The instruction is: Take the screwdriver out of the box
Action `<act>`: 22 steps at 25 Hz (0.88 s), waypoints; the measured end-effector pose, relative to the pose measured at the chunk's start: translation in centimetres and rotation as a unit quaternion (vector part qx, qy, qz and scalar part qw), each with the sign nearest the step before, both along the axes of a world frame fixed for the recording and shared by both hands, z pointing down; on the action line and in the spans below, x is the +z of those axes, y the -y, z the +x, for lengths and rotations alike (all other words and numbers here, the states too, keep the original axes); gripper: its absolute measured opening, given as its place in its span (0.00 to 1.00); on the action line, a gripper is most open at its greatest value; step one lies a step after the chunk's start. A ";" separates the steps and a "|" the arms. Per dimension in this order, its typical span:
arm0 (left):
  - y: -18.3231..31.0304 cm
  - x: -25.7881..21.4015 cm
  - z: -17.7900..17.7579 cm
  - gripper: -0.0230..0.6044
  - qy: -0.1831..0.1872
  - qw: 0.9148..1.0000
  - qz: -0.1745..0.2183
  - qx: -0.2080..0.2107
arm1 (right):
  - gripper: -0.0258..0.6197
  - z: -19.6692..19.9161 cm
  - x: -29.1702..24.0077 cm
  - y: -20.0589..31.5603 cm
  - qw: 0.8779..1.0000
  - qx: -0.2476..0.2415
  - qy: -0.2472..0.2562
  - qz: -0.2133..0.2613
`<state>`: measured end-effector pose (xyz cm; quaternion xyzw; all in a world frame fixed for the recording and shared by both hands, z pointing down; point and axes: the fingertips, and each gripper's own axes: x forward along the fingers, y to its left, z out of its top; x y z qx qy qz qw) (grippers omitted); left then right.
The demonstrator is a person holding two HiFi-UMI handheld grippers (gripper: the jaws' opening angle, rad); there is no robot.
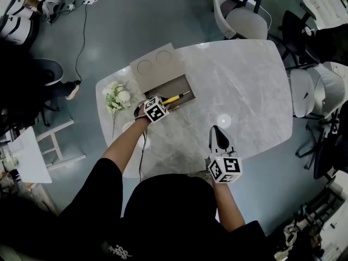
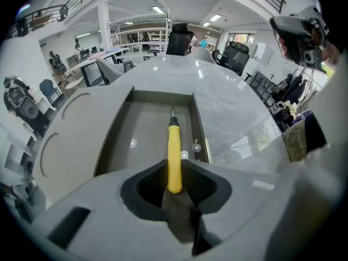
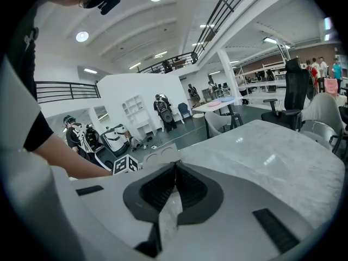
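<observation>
A yellow-handled screwdriver (image 1: 175, 98) lies in the open grey box (image 1: 163, 86) at the table's far left, its metal tip pointing away from me. In the left gripper view the handle (image 2: 174, 151) runs straight out between the jaws, and the box's right wall (image 2: 199, 129) stands close beside it. My left gripper (image 1: 165, 104) (image 2: 174, 172) points steeply down into the box, with its ribbed pads pressed on the handle's near end. My right gripper (image 1: 217, 130) (image 3: 175, 166) hovers over the table's near side, shut, with nothing between its jaws.
The box's flat lid (image 1: 155, 65), with two round recesses, lies open behind it. White flowers (image 1: 117, 97) rest at the marble table's (image 1: 244, 86) left edge. Chairs (image 1: 242, 15) (image 1: 305, 94) stand at the far and right sides, and a white stool (image 1: 32, 156) at the left.
</observation>
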<state>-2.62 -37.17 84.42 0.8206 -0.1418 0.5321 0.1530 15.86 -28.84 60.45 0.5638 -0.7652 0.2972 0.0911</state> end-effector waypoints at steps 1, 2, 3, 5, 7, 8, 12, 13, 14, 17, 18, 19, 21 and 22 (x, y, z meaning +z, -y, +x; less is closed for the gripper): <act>-0.1 -0.3 0.0 0.18 -0.005 1.000 0.002 -0.008 | 0.06 0.0 -0.2 -0.3 1.000 0.001 -0.002 0.002; -0.3 -0.8 -0.1 0.18 -0.011 1.000 0.005 -0.014 | 0.06 -0.1 -0.4 -0.5 1.000 0.001 -0.005 0.005; -0.4 -1.3 -0.2 0.18 -0.015 1.000 0.010 -0.018 | 0.06 -0.2 -0.7 -0.8 1.000 0.001 -0.007 0.008; -0.6 -2.4 -0.4 0.18 -0.022 0.999 0.022 -0.023 | 0.06 -0.5 -1.3 -1.3 1.000 0.000 -0.011 0.015; -1.0 -3.5 -0.7 0.18 -0.029 0.999 0.031 -0.029 | 0.06 -0.8 -2.0 -2.0 1.000 -0.002 -0.017 0.024; -1.2 -4.1 -0.9 0.18 -0.033 0.998 0.036 -0.033 | 0.06 -1.1 -2.4 -2.4 0.999 -0.004 -0.021 0.029; -2.3 -6.9 -1.6 0.18 -0.066 0.994 0.055 -0.062 | 0.06 -2.6 -4.2 -4.7 0.998 -0.010 -0.035 0.050; -2.7 -7.7 -1.8 0.18 -0.076 0.993 0.060 -0.071 | 0.06 -2.9 -4.6 -5.4 0.998 -0.010 -0.037 0.055; -3.0 -8.5 -1.9 0.18 -0.088 0.991 0.065 -0.082 | 0.06 -3.2 -5.1 -6.1 0.997 -0.009 -0.040 0.059; -4.4 -11.7 -1.9 0.18 -0.129 0.982 0.084 -0.108 | 0.06 -3.8 -6.3 -8.5 0.997 -0.002 -0.046 0.070; -5.0 -13.1 -1.8 0.18 -0.144 0.979 0.092 -0.113 | 0.06 -4.1 -6.7 -9.4 0.996 0.001 -0.047 0.074; -5.7 -14.6 -1.7 0.18 -0.158 0.975 0.100 -0.119 | 0.06 -4.3 -7.2 -10.2 0.996 0.004 -0.049 0.079; -7.3 -17.5 -1.7 0.18 -0.191 0.966 0.110 -0.137 | 0.06 -5.0 -8.1 -12.1 0.995 0.010 -0.051 0.088; -8.2 -18.8 -1.8 0.18 -0.209 0.960 0.112 -0.148 | 0.06 -5.2 -8.6 -13.1 0.994 0.014 -0.053 0.093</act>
